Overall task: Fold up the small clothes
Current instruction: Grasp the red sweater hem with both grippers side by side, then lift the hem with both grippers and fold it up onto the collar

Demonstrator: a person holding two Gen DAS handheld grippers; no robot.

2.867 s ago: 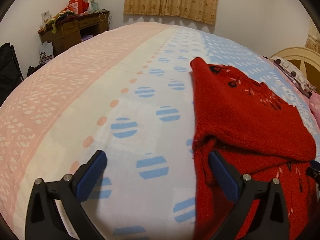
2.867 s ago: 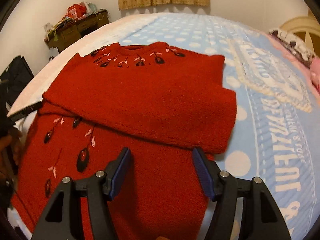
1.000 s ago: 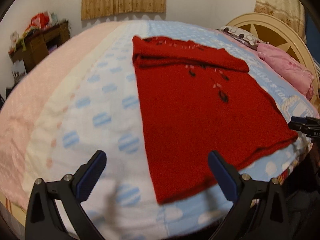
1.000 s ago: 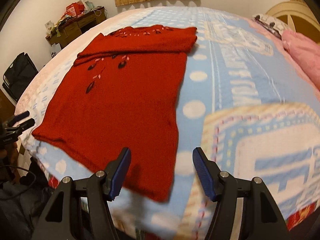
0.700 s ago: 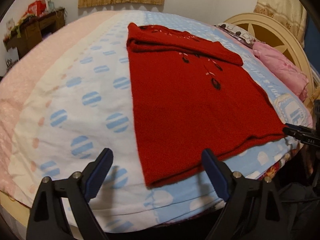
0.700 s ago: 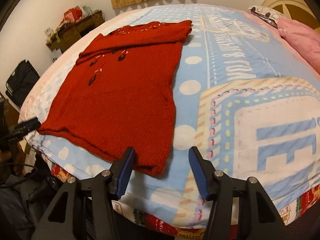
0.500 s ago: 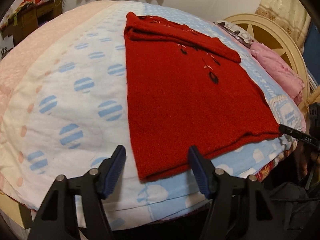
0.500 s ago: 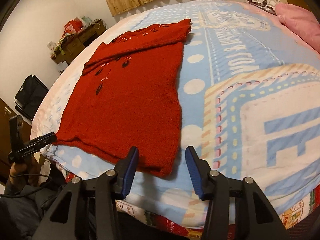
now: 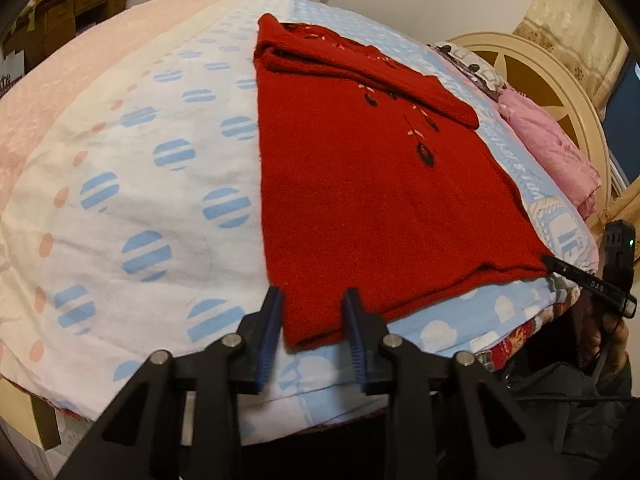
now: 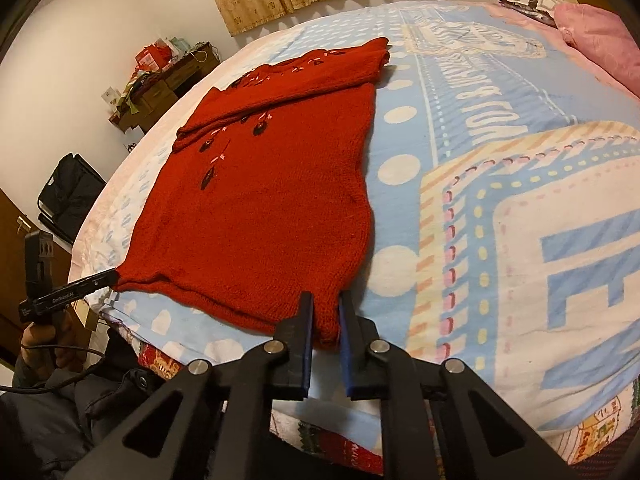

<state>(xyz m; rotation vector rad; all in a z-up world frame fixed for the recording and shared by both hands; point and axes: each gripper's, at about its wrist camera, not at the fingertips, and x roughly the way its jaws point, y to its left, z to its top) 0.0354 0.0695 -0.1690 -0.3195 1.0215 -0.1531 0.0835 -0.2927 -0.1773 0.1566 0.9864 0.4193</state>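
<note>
A red knitted sweater [image 9: 360, 184] lies flat on the bed, sleeves folded across its chest near the neck, hem at the near bed edge. It also shows in the right wrist view [image 10: 264, 208]. My left gripper [image 9: 314, 300] has its blue pads on either side of the hem's left corner, still a little apart. My right gripper [image 10: 326, 304] has its pads nearly closed on the hem's right corner. The right gripper's tip [image 9: 576, 276] touches the far hem corner in the left wrist view; the left gripper's tip [image 10: 92, 282] shows likewise in the right wrist view.
The bed has a blue, white and pink patterned sheet [image 9: 140, 200]. A pink pillow [image 9: 552, 160] and a cream headboard [image 9: 532, 72] lie to the right. A cluttered wooden desk [image 10: 160, 84] and a black bag [image 10: 68, 196] stand beyond the bed's left side.
Both grippers drew back from the sleeves to the near bed edge, came down to the hem corners and narrowed their jaws around them. The sweater has not moved.
</note>
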